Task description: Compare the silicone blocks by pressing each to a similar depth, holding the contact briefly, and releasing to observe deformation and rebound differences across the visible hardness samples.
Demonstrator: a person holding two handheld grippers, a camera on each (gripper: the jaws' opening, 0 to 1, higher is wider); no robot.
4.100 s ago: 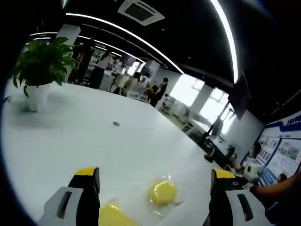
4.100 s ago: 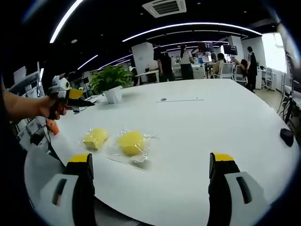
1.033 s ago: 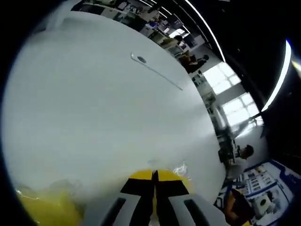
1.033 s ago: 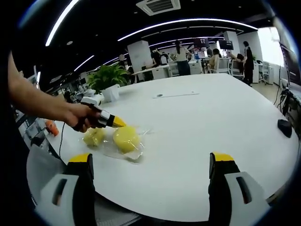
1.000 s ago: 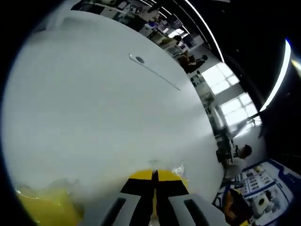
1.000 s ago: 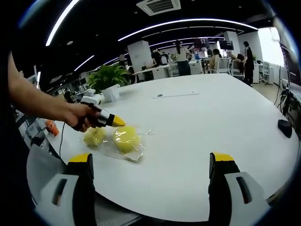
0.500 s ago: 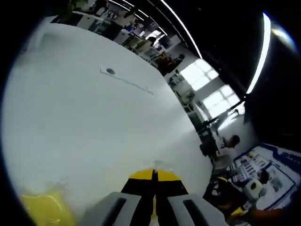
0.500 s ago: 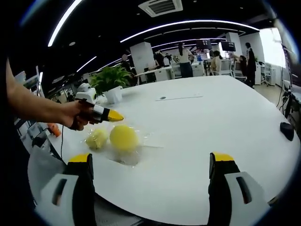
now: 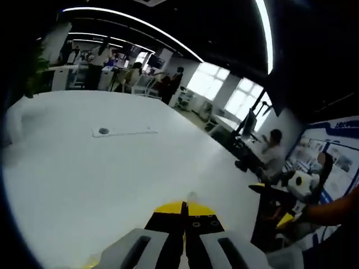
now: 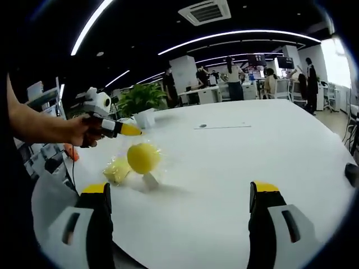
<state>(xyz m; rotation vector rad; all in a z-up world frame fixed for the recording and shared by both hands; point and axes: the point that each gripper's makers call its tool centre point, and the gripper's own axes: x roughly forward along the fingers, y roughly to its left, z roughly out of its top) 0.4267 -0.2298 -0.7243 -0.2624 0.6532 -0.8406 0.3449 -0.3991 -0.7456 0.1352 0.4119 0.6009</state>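
A round yellow silicone block [image 10: 143,158] in a clear wrap hangs just above the white table [image 10: 235,168], the wrap's corner trailing under it. My left gripper [image 10: 133,130], held in a hand at the left, sits right above it, jaws shut on the wrap. In the left gripper view its yellow-tipped jaws [image 9: 184,206] are pressed together over the table [image 9: 101,168]. A second, flatter yellow block [image 10: 116,170] lies on the table beside the first. My right gripper [image 10: 179,190] stands open near the table's front edge, well short of both blocks, and also appears as the right gripper [image 9: 274,204].
A potted plant [image 10: 140,101] stands at the table's far left. A small round insert with a thin strip [image 9: 104,131] marks the table's middle. A dark object [image 10: 352,174] lies at the right edge. An orange object [image 10: 72,152] sits beyond the left edge. People sit at desks behind.
My left gripper, still shut, has risen and levelled out, and the round block in its wrap has come up off the table with it. The right gripper has stayed open.
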